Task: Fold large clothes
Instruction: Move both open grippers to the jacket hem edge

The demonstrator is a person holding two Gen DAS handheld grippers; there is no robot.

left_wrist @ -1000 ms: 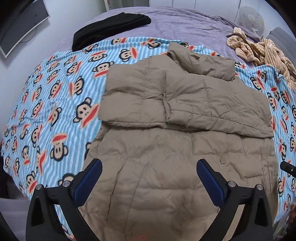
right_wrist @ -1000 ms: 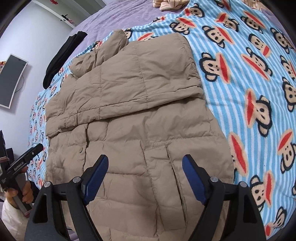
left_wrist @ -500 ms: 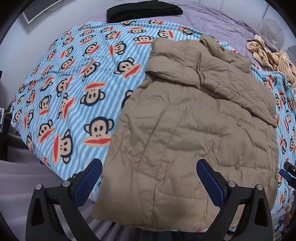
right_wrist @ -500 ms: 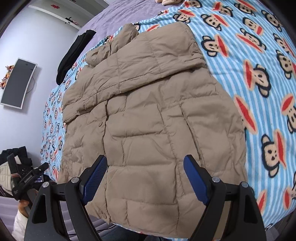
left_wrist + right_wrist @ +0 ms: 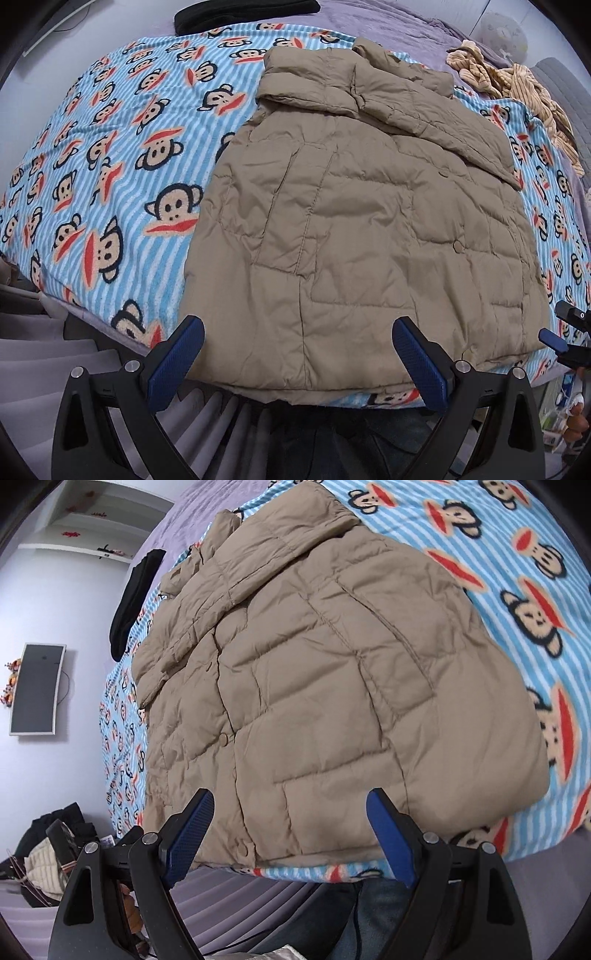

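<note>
Jacket: a tan quilted jacket [image 5: 369,221] is laid flat on the monkey-print blanket [image 5: 110,147], sleeves folded across the chest near the collar.
Hem edge: the hem is seen at the near edge of the bed, just overhanging the blanket's border.
Left gripper: the left gripper [image 5: 301,363] is held with jaws wide apart and nothing between them, just before the hem, no contact visible.
Right gripper: the right gripper [image 5: 290,834] is held with jaws spread wide and nothing gripped, close to the hem.
Open room, left: a broad strip of bare blanket is shown beside the jacket's left edge.
Open room, right: a strip of bare blanket is shown along the right edge.
Far side: a black garment [image 5: 243,14] and a striped beige cloth [image 5: 517,85] are left well apart from the jacket.
</note>
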